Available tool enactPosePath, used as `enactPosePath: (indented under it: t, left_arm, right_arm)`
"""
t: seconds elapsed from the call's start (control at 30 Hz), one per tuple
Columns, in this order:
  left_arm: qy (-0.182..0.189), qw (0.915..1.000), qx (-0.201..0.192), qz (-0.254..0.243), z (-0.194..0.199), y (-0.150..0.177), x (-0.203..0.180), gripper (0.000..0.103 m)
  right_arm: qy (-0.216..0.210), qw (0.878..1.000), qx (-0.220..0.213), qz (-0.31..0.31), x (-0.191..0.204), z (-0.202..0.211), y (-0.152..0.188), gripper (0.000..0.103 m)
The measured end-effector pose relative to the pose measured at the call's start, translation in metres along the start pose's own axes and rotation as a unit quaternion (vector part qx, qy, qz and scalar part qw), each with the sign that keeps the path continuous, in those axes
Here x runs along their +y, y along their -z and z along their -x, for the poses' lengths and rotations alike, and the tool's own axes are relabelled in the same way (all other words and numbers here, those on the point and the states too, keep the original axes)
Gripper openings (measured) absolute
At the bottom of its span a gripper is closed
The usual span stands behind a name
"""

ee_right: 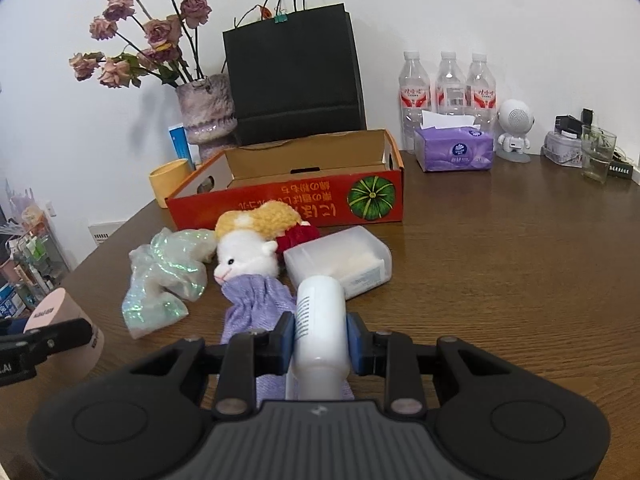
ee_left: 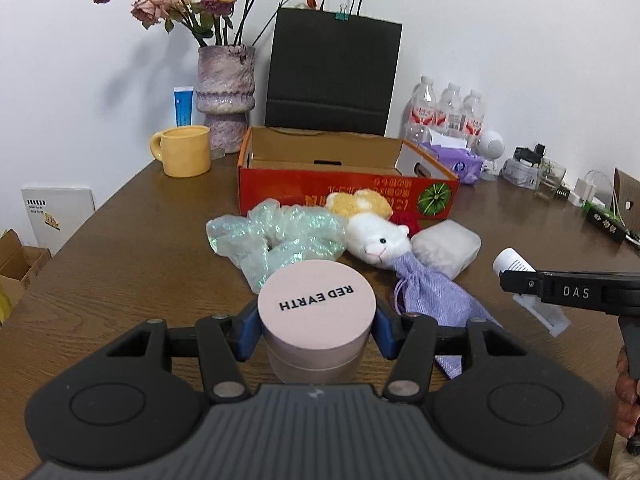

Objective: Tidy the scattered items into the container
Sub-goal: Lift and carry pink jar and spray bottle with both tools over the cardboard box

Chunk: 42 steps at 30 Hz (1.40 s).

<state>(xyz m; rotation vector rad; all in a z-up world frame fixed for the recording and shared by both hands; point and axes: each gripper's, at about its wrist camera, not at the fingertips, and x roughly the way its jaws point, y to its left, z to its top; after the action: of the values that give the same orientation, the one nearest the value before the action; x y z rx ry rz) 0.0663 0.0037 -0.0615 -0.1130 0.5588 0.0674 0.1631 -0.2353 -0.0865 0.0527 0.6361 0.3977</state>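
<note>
Your left gripper (ee_left: 316,330) clamps the pink jar (ee_left: 317,318); your right gripper (ee_right: 320,340) clamps the white bottle (ee_right: 320,328). Past them the plush (ee_right: 248,258), pouch (ee_right: 256,300) and case (ee_right: 340,258) lie on the wooden table (ee_right: 500,280), before the open box (ee_right: 288,198). Vase (ee_left: 226,94) and bag (ee_left: 332,72) stand against the white wall.

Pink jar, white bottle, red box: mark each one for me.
pink jar (ee_left: 317,299), left wrist view, centre of the lid.
white bottle (ee_right: 319,312), right wrist view, body between the fingers.
red box (ee_right: 288,200), right wrist view, printed front wall.
</note>
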Motion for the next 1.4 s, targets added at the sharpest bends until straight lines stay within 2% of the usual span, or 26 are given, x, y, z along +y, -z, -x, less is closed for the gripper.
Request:
enactPosePath:
  t: [0.2, 0.4, 0.77, 1.0, 1.4]
  left_arm:
    - [0.017, 0.9998, -0.011, -0.003, 0.012, -0.009, 0.002, 0.056]
    - [0.044, 0.9990, 0.003, -0.006, 0.015, -0.017, 0.001, 0.056]
    - [0.072, 0.9972, -0.004, 0.019, 0.024, -0.043, 0.010, 0.056]
    - [0.071, 0.9971, -0.020, 0.019, 0.025, -0.069, 0.012, 0.056]
    - [0.062, 0.9971, -0.043, 0.011, 0.004, -0.122, 0.012, 0.056]
  right_arm:
    - [-0.007, 1.000, -0.004, 0.006, 0.011, 0.012, -0.007, 0.026]
    - [-0.019, 1.000, -0.010, 0.011, 0.019, 0.020, -0.022, 0.026]
    - [-0.038, 0.999, -0.024, 0.017, 0.034, 0.027, -0.047, 0.026]
    - [-0.037, 0.999, -0.032, 0.019, 0.036, 0.024, -0.070, 0.026]
    - [-0.020, 0.998, -0.048, 0.041, 0.035, 0.006, -0.117, 0.026]
